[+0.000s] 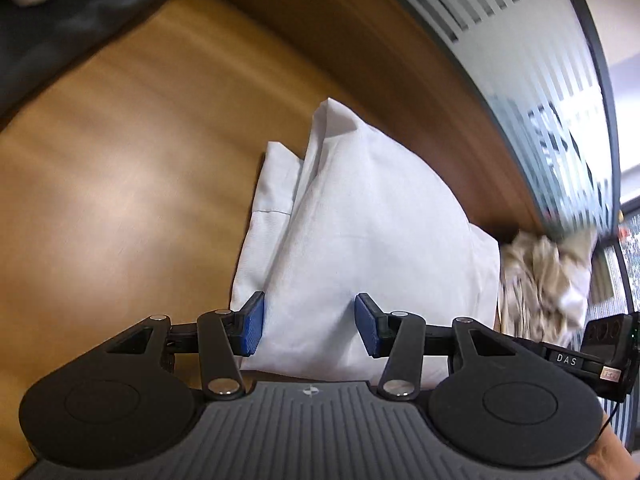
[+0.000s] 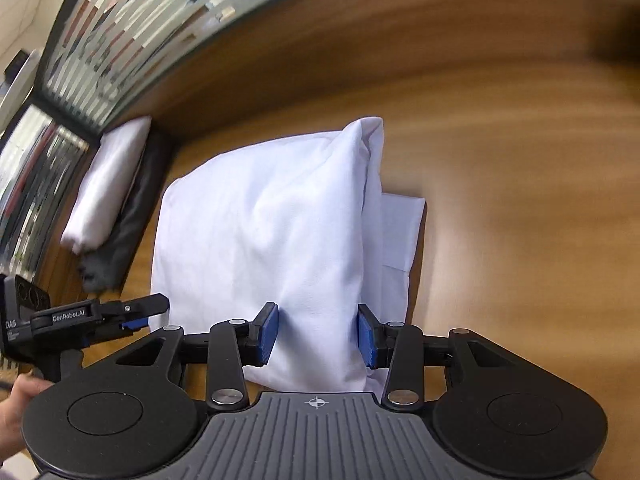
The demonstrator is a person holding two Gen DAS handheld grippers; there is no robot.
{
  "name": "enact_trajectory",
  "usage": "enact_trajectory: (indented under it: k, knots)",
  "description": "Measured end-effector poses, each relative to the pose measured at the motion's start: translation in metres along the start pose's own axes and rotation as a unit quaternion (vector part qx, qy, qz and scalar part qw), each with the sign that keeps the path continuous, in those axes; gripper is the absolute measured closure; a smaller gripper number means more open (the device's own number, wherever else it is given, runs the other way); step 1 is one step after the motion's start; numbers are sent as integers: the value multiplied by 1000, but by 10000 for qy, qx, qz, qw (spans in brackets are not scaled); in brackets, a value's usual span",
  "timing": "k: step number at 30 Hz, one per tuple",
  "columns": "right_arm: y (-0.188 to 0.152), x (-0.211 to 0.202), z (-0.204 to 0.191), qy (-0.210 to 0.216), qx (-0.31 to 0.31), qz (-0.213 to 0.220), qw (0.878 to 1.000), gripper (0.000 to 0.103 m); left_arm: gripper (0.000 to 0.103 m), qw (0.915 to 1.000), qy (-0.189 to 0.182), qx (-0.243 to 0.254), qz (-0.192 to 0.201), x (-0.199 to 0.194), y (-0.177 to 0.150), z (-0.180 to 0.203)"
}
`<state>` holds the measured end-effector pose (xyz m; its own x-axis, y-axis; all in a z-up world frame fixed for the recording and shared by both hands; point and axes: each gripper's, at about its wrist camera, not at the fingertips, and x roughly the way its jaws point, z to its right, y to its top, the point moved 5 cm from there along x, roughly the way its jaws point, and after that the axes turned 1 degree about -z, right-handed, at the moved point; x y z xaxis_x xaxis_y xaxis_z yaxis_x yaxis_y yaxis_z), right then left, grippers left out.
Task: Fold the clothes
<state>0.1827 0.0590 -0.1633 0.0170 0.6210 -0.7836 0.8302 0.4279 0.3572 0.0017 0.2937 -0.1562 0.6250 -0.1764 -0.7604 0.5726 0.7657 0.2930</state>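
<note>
Both claws hang just above the wooden table [image 1: 120,168], tilted down toward it. Our left gripper [image 1: 309,323] has its blue pads [image 1: 253,322] spread wide, with a raised fold of the white garment [image 1: 372,216] between them; we cannot tell whether they touch the cloth. Our right gripper [image 2: 316,334] is likewise parted, its pads [image 2: 268,334] flanking the near edge of the same white garment [image 2: 260,232], which lies bunched on the table [image 2: 520,200]. From the right wrist we see the left gripper at the garment's near left corner. A folded white-and-dark stack [image 2: 108,196] lies well apart, and a crumpled beige cloth [image 1: 544,280] lies beside the garment.
</note>
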Motion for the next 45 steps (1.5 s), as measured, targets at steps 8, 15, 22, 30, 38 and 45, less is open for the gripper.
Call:
enact_trajectory:
  k: [8, 15, 22, 30, 38, 45]
  knots:
    - [-87, -26, -35, -63, -273, -350, 9990, 58, 51, 9985, -58, 262, -469, -88, -72, -20]
    - [-112, -58, -50, -647, -624, -81, 9959, 58, 51, 9992, -227, 294, -112, -125, -89, -20]
    - [-83, -86, -76, -864, -1039, 550, 9893, 60, 51, 9974, -564, 386, 239, -118, -66, -3]
    - [-45, -60, -92, -920, -1563, 428, 9825, 80, 51, 9946, -746, 294, 663, -98, -37, 9]
    - [-36, -15, -70, -1246, -1453, -108, 9815, 84, 51, 9923, -1071, -150, 610, -75, -19, 5]
    - [-31, -4, -67, -1260, -1363, -251, 9823, 84, 51, 9881, -1436, -456, 304, -48, -5, -3]
